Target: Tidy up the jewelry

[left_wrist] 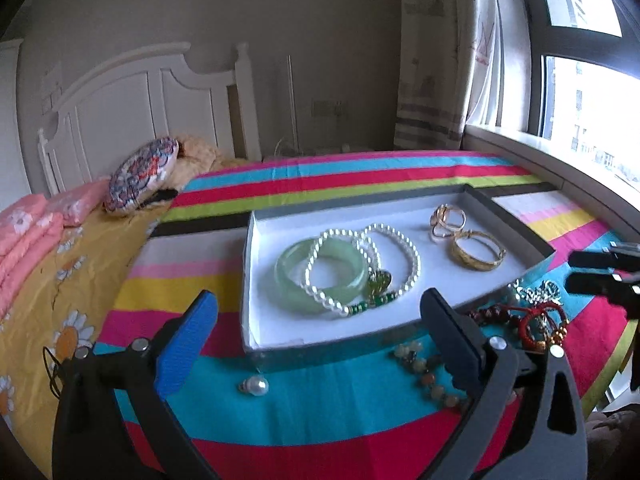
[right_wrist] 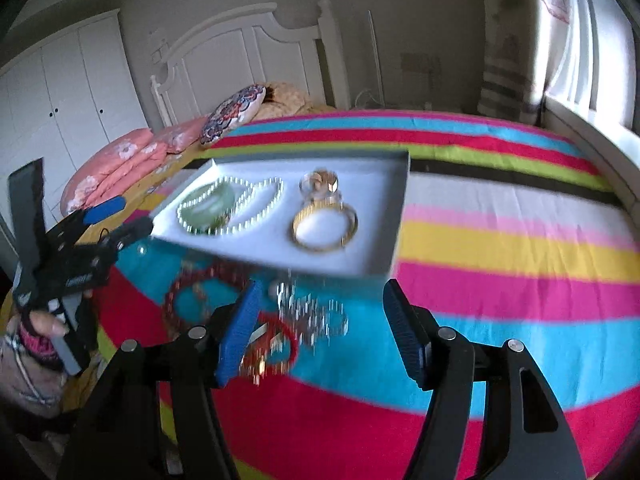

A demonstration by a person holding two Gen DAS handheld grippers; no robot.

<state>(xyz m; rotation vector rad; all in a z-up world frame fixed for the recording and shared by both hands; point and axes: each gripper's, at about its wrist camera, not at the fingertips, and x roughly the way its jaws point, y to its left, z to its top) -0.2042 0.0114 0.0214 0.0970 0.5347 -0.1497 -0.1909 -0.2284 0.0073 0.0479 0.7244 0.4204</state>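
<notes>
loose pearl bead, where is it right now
In the left wrist view the loose pearl bead lies on the turquoise stripe of the striped blanket, just outside the near wall of the white tray, between the open left gripper's fingers.

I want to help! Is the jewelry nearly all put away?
About half. The green bangle, pearl bracelets and gold rings already lie in the white box. Both tools are open, holding nothing. A pearl, stone beads and red bracelets remain outside.
</notes>
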